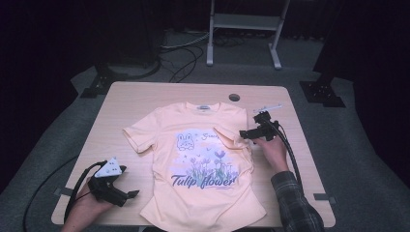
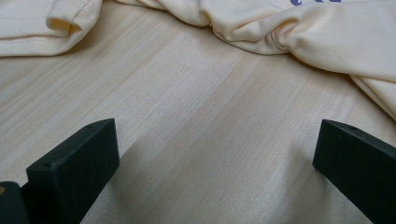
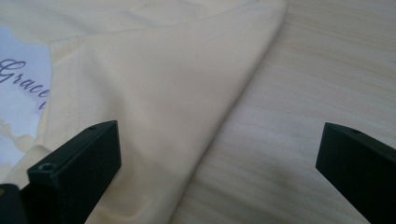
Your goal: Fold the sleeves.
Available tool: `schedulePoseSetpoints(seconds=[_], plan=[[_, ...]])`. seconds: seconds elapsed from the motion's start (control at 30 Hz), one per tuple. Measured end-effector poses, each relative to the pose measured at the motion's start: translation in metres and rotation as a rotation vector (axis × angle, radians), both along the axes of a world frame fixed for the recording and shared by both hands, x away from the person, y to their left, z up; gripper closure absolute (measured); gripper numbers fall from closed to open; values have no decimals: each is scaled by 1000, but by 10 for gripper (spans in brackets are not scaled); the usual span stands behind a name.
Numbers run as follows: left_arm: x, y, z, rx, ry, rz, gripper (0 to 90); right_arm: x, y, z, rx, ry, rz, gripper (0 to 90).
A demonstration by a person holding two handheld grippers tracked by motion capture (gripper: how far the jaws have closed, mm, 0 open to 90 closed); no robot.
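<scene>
**Peach T-shirt spread on worktop, one sleeve folded in**

The left claw (image 1: pixel 126 195) rests open on bare worktop (image 1: pixel 121 104) beside the T-shirt (image 1: pixel 203 164), whose hem is cut off below. The right claw (image 1: pixel 245 134), open, straddles the folded sleeve's (image 3: pixel 154 102) edge, hiding print.

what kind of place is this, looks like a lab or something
Probably a recording lab or studio: dark curtained walls, cables trailing over grey carpet, a metal stand behind, and one wooden table holding a t-shirt.

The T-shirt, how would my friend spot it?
Look at the wooden table; the T-shirt lies flat in its middle, between the left gripper and the right gripper. It is peach, with a bunny, purple flowers and "Tulip flower" printed on it.
</scene>
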State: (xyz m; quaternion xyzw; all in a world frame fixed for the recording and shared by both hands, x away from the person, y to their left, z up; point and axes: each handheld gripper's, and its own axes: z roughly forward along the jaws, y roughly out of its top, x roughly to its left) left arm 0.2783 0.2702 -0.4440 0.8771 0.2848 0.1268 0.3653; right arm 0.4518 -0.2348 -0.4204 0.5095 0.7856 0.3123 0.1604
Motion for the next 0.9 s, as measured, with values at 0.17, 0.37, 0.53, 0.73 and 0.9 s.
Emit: schedulePoseSetpoints(seconds=[0.17, 0.37, 0.53, 0.73, 0.9], plan=[[0, 0, 0, 0, 0, 0, 0, -7, 6, -1, -25, 7, 12, 0], [0, 0, 0, 0, 0, 0, 0, -12, 15, -4, -87, -3, 26, 0], [0, 0, 0, 0, 0, 0, 0, -15, 16, -13, -92, 9, 28, 0], [0, 0, 0, 0, 0, 0, 0, -15, 13, -12, -64, 6, 16, 0], [0, 0, 0, 0, 0, 0, 0, -17, 5, -2, -19, -25, 2, 0]])
